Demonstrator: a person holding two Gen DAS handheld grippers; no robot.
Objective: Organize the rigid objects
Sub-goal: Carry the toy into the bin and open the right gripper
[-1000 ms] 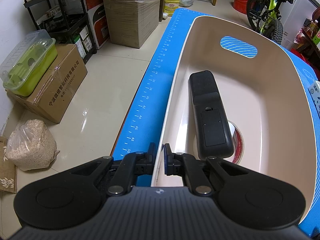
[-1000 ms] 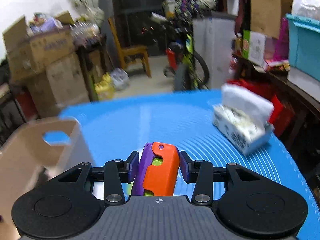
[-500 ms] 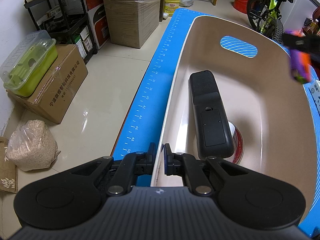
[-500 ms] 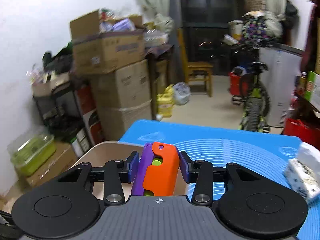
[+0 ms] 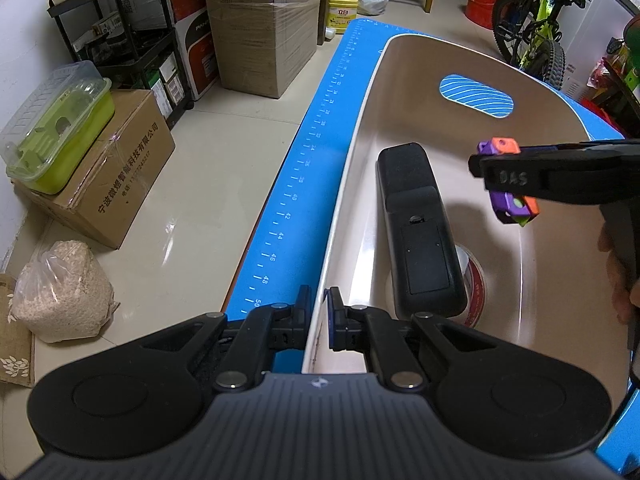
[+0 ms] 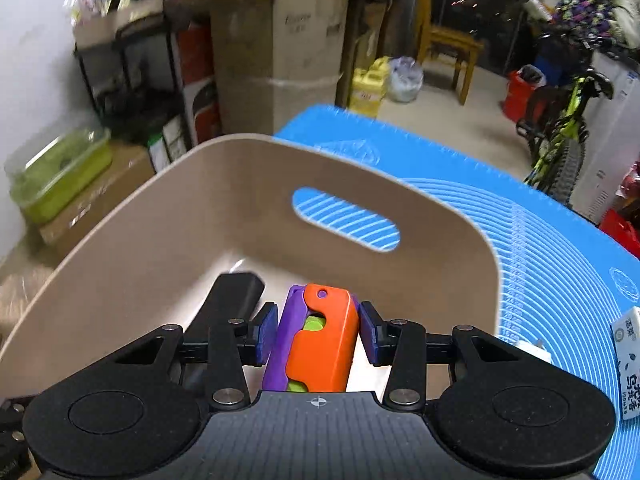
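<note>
A beige bin (image 5: 404, 46) with a handle slot stands on the blue mat (image 5: 304, 168). Inside it lie a black remote (image 5: 420, 228) and, partly under the remote, a roll of tape (image 5: 476, 280). My left gripper (image 5: 318, 316) is shut on the bin's near rim. My right gripper (image 6: 318, 336) is shut on an orange and purple toy block (image 6: 324, 344) with green parts. It hangs over the bin (image 6: 240, 144), to the right of the remote (image 6: 236, 292). In the left wrist view the toy block (image 5: 516, 206) hovers above the bin's floor in the right gripper (image 5: 506, 178).
A tissue pack (image 6: 628, 364) lies on the mat (image 6: 540, 240) to the right of the bin. A hand (image 5: 620, 280) shows at the right edge. Beside the table, on the floor, are cardboard boxes (image 5: 112, 168), a green container (image 5: 56, 132), a bag of grain (image 5: 64, 292) and a bicycle (image 5: 536, 36).
My right gripper has carried the toy block leftwards from above the open mat to above the bin, rolling as it went. My left gripper and the bin have stayed put.
</note>
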